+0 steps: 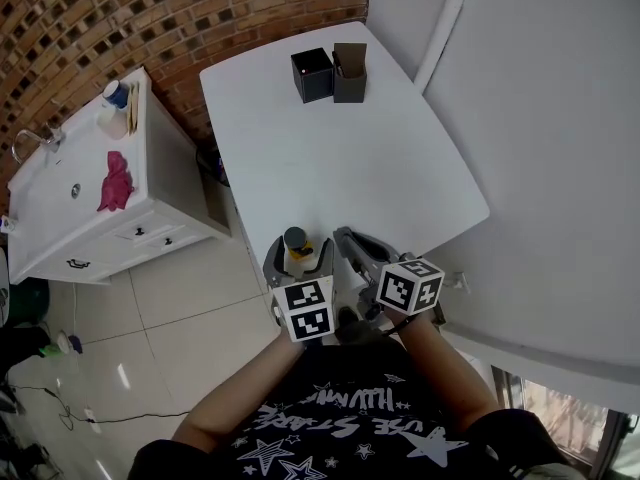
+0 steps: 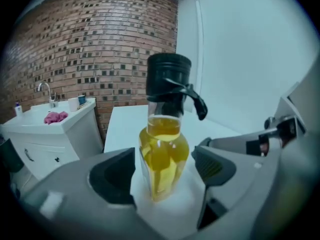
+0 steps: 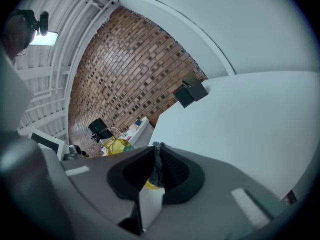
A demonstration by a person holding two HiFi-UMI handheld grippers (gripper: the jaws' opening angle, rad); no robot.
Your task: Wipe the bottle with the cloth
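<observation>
A clear bottle [image 2: 162, 154] of yellow liquid with a black flip cap stands upright near the front edge of the white table [image 1: 330, 158]. My left gripper [image 2: 164, 171] is open around it, with a gap between each pad and the glass. In the head view the bottle [image 1: 296, 243] stands between the left gripper's [image 1: 298, 260] fingers. My right gripper [image 1: 346, 238] lies just right of the bottle and points at it. In the right gripper view its jaws [image 3: 156, 166] are shut on a thin edge of grey cloth [image 3: 158, 160], and the bottle [image 3: 116, 145] shows to the left.
Two black boxes [image 1: 313, 74] [image 1: 349, 73] stand at the table's far end. A white sink cabinet [image 1: 60, 223] stands left of the table with a pink rag [image 1: 114, 182] and cups [image 1: 115, 95] on it. A brick wall is behind, and tiled floor lies between.
</observation>
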